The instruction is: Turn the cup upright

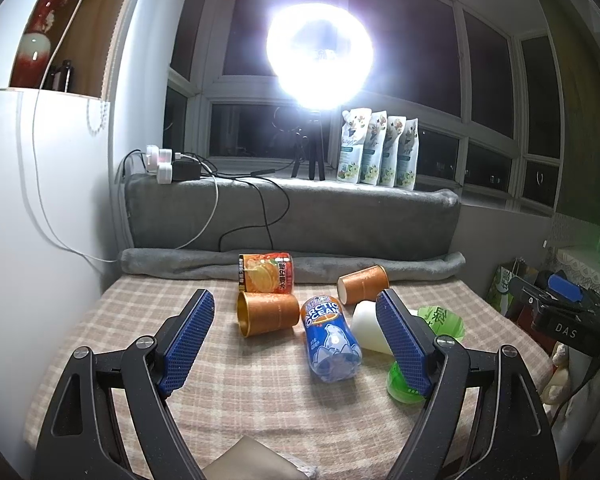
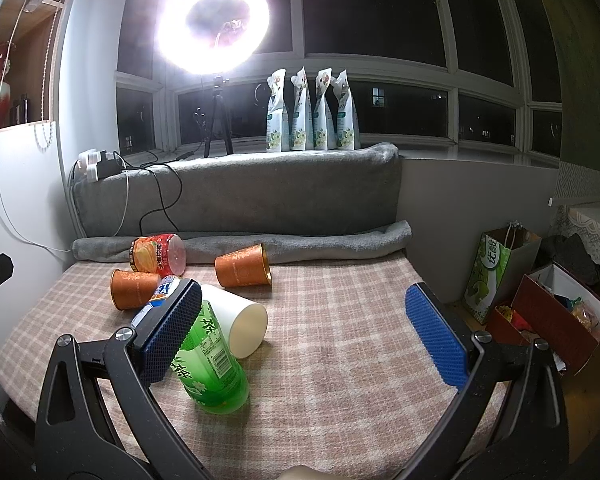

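Observation:
Three cups lie on their sides on the checked cloth. An orange cup (image 1: pixel 266 314) (image 2: pixel 134 289) lies left of centre with its mouth facing left in the left wrist view. A second orange cup (image 1: pixel 363 284) (image 2: pixel 243 266) lies farther back. A white cup (image 1: pixel 368 327) (image 2: pixel 240 320) lies between the bottles. My left gripper (image 1: pixel 296 336) is open and empty, above the cloth in front of the cups. My right gripper (image 2: pixel 304 328) is open and empty; its left finger (image 2: pixel 170 332) partly hides the blue bottle.
A blue Arctic Ocean bottle (image 1: pixel 330 340), a green tea bottle (image 2: pixel 210 364) (image 1: pixel 440 320) and an orange juice bottle (image 1: pixel 266 272) (image 2: pixel 158 258) lie among the cups. A grey rolled blanket (image 2: pixel 260 244) borders the back. A ring light (image 1: pixel 319 54) glares. Bags and boxes (image 2: pixel 496 276) stand right of the table.

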The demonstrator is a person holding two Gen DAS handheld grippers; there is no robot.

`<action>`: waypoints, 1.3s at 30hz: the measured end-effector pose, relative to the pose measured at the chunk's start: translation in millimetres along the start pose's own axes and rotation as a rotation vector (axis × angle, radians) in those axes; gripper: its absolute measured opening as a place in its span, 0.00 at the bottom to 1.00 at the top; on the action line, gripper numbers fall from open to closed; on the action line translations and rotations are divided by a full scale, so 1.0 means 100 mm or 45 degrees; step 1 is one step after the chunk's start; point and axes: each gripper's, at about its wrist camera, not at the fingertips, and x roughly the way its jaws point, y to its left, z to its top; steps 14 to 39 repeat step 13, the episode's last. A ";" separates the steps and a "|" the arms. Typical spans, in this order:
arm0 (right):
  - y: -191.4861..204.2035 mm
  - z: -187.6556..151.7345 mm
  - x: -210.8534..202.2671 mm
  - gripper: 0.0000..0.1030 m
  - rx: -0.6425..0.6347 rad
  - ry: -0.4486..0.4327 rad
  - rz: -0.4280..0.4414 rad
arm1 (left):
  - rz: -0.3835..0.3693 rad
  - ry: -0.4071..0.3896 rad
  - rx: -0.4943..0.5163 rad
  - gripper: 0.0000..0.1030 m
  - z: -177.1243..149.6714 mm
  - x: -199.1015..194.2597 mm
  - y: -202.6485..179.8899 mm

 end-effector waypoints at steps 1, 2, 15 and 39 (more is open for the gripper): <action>0.00 0.00 0.00 1.00 -0.001 -0.001 0.000 | 0.000 0.000 -0.001 0.81 0.00 0.00 0.00; 0.00 0.00 0.00 1.00 -0.001 0.000 0.000 | -0.001 0.000 -0.001 0.81 0.00 0.00 0.00; 0.01 0.00 0.00 1.00 0.000 0.000 -0.004 | 0.005 -0.014 0.004 0.81 0.03 -0.02 -0.01; 0.01 0.00 0.00 1.00 0.000 0.000 -0.004 | 0.005 -0.014 0.004 0.81 0.03 -0.02 -0.01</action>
